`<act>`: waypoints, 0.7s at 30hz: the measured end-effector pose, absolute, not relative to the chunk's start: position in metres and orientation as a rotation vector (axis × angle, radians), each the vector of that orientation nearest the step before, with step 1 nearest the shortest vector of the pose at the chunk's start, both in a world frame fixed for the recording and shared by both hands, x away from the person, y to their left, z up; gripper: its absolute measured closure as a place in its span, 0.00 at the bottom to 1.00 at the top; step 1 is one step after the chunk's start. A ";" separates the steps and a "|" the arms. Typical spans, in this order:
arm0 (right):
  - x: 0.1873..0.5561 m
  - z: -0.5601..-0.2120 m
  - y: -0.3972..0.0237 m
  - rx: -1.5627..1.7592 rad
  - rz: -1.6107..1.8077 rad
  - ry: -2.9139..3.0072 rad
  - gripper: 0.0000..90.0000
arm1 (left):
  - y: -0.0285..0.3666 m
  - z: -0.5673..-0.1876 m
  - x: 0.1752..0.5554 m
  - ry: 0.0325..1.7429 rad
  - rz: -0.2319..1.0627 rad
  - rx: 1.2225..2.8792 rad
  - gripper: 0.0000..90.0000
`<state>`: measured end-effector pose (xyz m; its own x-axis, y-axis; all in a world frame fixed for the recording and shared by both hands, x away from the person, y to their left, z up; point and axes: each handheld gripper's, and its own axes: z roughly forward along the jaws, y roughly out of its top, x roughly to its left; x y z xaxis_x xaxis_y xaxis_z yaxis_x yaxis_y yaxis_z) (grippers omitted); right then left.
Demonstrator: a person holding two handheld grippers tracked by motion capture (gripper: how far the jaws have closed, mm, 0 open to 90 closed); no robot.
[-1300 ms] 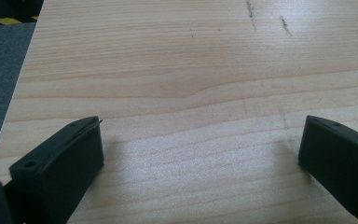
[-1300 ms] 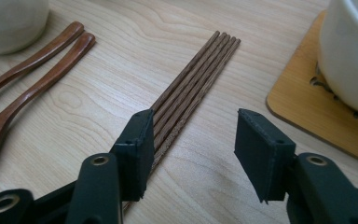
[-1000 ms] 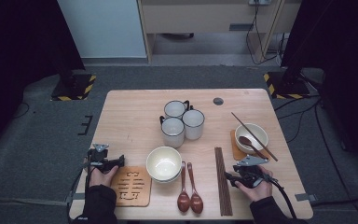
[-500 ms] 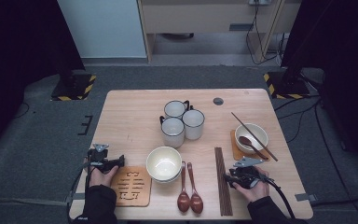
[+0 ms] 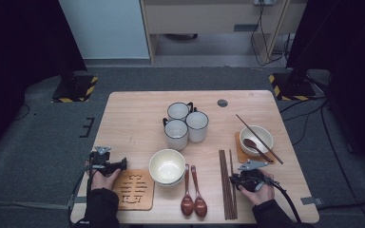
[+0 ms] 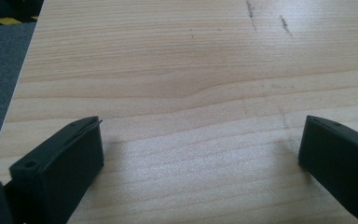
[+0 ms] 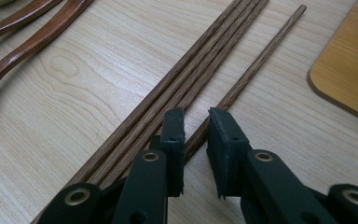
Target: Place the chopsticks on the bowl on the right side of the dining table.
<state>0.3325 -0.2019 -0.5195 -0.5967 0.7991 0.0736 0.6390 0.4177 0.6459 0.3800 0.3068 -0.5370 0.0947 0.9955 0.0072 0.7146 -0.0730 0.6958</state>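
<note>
- Chopstick [image 7: 256,70], lone, lay on the desk [image 5: 138,123] just beside the bundle of chopsticks [image 7: 186,88].
- Right gripper [image 7: 196,122] fingers had just been closing around it, not yet clamped.
- Left gripper [image 6: 200,149] fingers stood released.

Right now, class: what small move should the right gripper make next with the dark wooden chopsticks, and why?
Probably finish closing, then lift. The right gripper has just been closing; its jaws straddle the single dark wooden chopstick lying apart from the bundled chopsticks, a small gap remaining, so the grip looks unfinished.
</note>
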 end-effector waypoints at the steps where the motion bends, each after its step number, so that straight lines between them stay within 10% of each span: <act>1: 0.333 -0.520 -0.202 1.260 0.944 2.429 0.86 | 0.307 -0.537 0.380 1.673 0.685 1.845 0.00; 21: 0.336 -0.517 -0.214 1.313 0.883 2.383 0.93 | 0.307 -0.537 0.380 1.673 0.685 1.845 0.00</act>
<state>0.3360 -0.2140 -0.5175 -0.5476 0.8355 0.0468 0.6643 0.4000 0.6315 0.3800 0.3068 -0.5370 0.0947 0.9955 0.0071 0.7146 -0.0729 0.6957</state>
